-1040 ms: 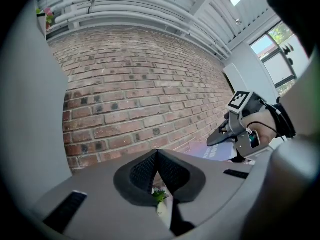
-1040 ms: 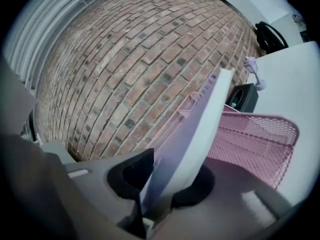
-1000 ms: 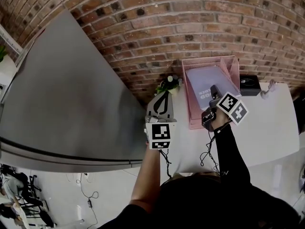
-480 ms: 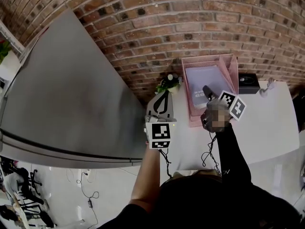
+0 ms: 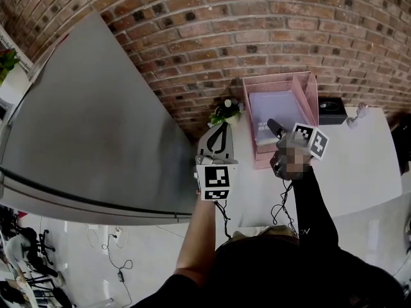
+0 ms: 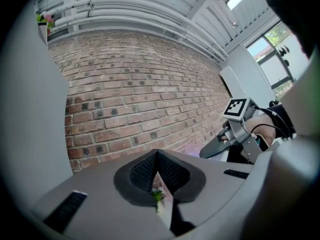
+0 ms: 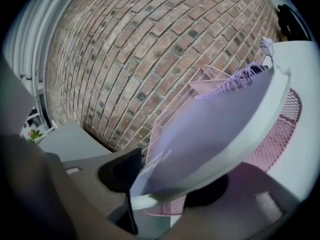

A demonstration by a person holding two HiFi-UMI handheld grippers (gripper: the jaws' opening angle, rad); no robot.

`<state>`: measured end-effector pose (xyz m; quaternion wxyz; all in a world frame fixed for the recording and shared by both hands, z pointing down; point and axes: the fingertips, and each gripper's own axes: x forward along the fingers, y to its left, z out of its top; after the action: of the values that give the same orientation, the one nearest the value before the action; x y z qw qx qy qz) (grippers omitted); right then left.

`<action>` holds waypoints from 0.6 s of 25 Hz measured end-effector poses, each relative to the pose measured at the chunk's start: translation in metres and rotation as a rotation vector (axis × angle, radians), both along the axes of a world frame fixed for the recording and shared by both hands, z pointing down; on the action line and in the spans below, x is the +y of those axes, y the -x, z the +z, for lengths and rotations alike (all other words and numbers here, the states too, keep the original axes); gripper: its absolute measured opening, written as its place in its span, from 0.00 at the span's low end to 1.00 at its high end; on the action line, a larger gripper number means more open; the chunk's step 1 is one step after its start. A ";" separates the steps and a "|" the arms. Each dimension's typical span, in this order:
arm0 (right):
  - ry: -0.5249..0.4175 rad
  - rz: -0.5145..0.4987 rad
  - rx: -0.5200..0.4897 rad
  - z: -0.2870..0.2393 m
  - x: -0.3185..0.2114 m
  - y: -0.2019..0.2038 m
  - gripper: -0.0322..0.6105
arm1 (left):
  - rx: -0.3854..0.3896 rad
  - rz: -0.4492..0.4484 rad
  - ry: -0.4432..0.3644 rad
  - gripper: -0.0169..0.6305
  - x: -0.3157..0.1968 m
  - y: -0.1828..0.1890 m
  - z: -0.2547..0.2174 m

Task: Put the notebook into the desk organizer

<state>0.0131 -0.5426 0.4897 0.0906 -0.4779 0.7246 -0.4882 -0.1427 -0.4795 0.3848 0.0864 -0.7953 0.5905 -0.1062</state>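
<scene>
A lilac spiral-bound notebook [image 5: 270, 110] leans inside the pink mesh desk organizer [image 5: 307, 87] at the back of the white table. My right gripper [image 5: 275, 128] is at the notebook's near edge. In the right gripper view the notebook [image 7: 220, 124] lies between the jaws of my right gripper [image 7: 167, 179], which are opening, and the pads stand off it. The organizer's mesh [image 7: 176, 109] shows behind. My left gripper [image 5: 218, 136] hovers left of the organizer, shut and empty [image 6: 157, 156].
A small plant with white flowers [image 5: 225, 112] stands just left of the organizer. A black box [image 5: 332, 110] and a small white figure [image 5: 357, 114] sit to its right. A big grey panel [image 5: 96, 127] fills the left. A brick wall [image 5: 212, 31] backs the table [image 5: 359, 165].
The right gripper has shifted slightly left and toward the wall. The notebook has settled lower into the organizer. The left gripper has not moved.
</scene>
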 end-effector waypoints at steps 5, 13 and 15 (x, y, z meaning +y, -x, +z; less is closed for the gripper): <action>0.031 -0.015 0.006 0.007 0.010 -0.002 0.43 | 0.009 0.011 -0.001 0.04 0.005 -0.001 0.000; 0.051 -0.042 0.022 0.013 0.030 -0.004 0.43 | 0.010 0.030 -0.007 0.04 0.015 -0.007 -0.002; 0.056 -0.042 0.019 0.015 0.035 -0.005 0.43 | 0.011 0.036 -0.004 0.04 0.018 -0.008 -0.002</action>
<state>0.0177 -0.5076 0.5043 0.0601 -0.4696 0.7212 -0.5057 -0.1346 -0.4612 0.3830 0.0865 -0.8061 0.5769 -0.0994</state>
